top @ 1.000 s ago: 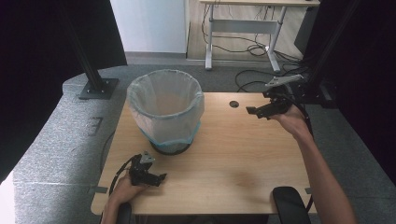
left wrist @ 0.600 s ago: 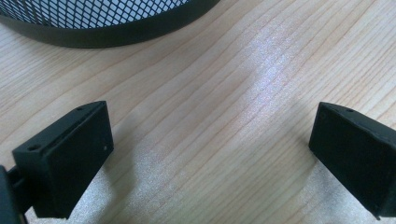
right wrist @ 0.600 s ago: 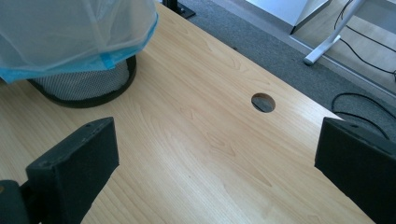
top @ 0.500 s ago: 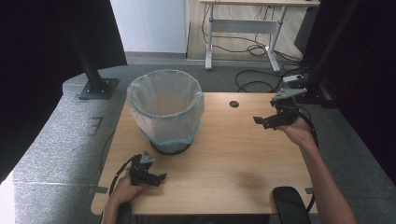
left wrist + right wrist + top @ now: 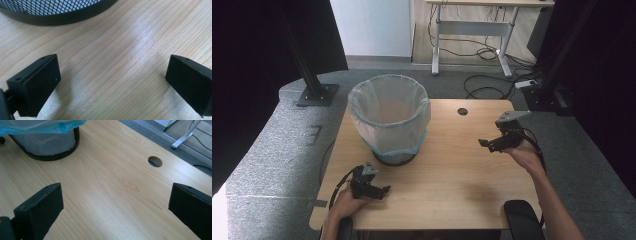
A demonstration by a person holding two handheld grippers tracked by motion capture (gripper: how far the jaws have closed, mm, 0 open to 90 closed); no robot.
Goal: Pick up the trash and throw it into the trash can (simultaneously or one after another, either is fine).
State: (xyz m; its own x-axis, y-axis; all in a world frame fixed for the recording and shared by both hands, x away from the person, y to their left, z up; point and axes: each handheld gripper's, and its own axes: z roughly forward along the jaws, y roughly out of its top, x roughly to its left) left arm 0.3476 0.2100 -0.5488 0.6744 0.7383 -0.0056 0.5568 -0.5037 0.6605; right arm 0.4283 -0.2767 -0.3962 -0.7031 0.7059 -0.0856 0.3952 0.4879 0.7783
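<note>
A black mesh waste basket (image 5: 389, 120) lined with a pale blue bag stands at the back left of the wooden table (image 5: 452, 170). My left gripper (image 5: 379, 191) rests low near the front left edge, just in front of the basket, open with nothing between its jaws. Its own view has the basket's black base rim (image 5: 57, 18) close ahead and my left gripper (image 5: 112, 82) over bare wood. My right gripper (image 5: 486, 145) hovers above the table's right side, open and empty. In its view, my right gripper (image 5: 115, 207) points toward the basket (image 5: 46, 142).
A round cable hole (image 5: 462, 111) lies in the table near the back edge, also the cable hole (image 5: 155, 161). Grey carpeted floor surrounds the table. A white desk frame (image 5: 472, 30) and loose cables (image 5: 487, 85) stand behind. A black stand base (image 5: 317, 92) sits at the left.
My right gripper has moved down and toward the near side of the table, away from the back right corner. The left gripper has stayed in place.
</note>
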